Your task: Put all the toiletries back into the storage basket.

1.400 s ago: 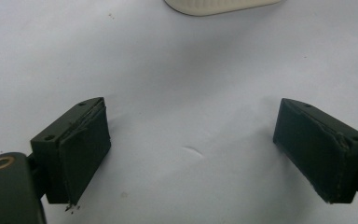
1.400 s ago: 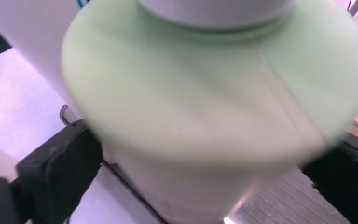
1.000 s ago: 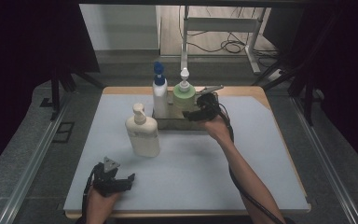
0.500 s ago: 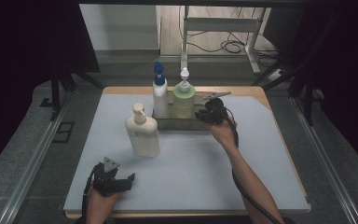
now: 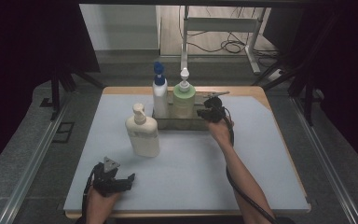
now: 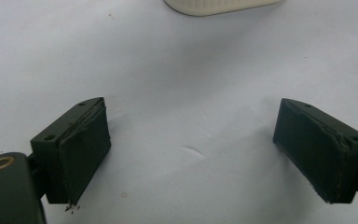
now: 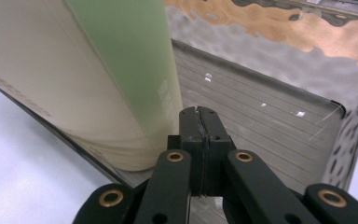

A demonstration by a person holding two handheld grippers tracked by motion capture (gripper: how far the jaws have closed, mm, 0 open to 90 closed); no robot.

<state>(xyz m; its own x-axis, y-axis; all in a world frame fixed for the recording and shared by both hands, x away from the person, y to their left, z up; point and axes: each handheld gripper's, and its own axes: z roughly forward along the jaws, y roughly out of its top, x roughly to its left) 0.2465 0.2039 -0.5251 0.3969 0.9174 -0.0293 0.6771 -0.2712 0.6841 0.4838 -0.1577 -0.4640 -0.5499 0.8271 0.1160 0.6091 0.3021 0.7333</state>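
A metal tray stands at the back middle of the white mat. In it are a white bottle with a blue cap and a green pump bottle. My right gripper is at the tray's right end. In the right gripper view its jaws have just been closing and the gripper is shut, pads together with nothing seen between them, beside the green bottle and over the tray floor. A cream pump bottle stands on the mat. My left gripper rests open near the front edge, empty.
The cream bottle's base lies just beyond the left jaws. The mat sits on a wooden table with metal rails along both sides. Table legs and cables lie on the floor behind.
My right gripper has sunk and shifted right, from beside the green bottle to the tray's right end. The left gripper has stayed put.
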